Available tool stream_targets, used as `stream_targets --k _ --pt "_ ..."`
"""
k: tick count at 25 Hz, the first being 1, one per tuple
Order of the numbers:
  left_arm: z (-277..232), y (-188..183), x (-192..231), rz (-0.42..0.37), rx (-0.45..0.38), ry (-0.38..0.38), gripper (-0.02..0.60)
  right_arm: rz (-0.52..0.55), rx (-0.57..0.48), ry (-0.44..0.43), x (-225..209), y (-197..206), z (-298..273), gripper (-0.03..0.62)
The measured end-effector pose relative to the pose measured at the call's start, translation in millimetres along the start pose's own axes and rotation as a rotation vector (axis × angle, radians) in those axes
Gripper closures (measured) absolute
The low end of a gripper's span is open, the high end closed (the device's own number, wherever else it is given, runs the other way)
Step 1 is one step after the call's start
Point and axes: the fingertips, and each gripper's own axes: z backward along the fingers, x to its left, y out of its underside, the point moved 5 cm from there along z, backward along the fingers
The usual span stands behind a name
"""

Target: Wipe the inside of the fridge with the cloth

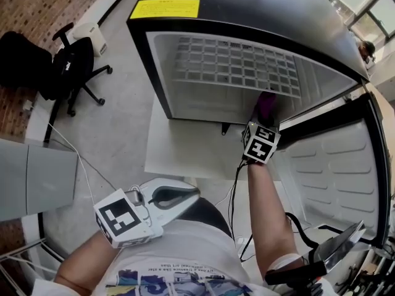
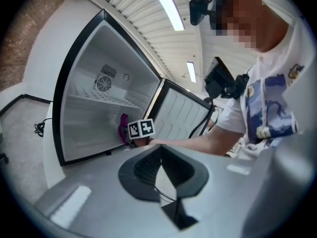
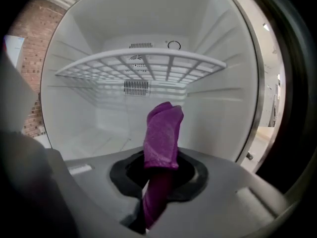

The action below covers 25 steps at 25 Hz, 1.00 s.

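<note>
A small black fridge (image 1: 247,17) stands open, its door (image 1: 336,165) swung out to the right. The inside is white, with a wire shelf (image 1: 234,66) across the upper part. My right gripper (image 1: 264,121) is at the fridge's opening on the right side, below the shelf, shut on a purple cloth (image 1: 266,105). In the right gripper view the cloth (image 3: 162,133) sticks up folded from the right gripper (image 3: 158,175), in front of the shelf (image 3: 143,66) and short of the back wall. My left gripper (image 1: 176,196) hangs back near my body, shut and holding nothing; its jaws (image 2: 159,175) meet.
The fridge rests on a white board (image 1: 179,147) on the grey floor. A black office chair (image 1: 68,66) and a white box (image 1: 91,37) stand to the left, with a thin cable (image 1: 80,159) running over the floor. Brick wall lies beyond.
</note>
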Motion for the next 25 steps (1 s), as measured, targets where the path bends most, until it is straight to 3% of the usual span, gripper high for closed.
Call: stream_targets --k 7,18,25 --pt "-0.3 -3.2 2.1 0.002 0.005 -0.020 0.575 0.035 0.114 -0.008 6.3 35.3 -12.5 0.539" --pt "19.4 -4.0 10.3 0.044 -0.025 -0.093 0.575 0.025 0.112 -0.182 79.2 39.6 -12.8 0.539" --pt "37.4 5.1 14.9 0.072 -0.044 -0.140 0.575 0.046 0.108 -0.334 149.9 38.2 -3.2 0.539"
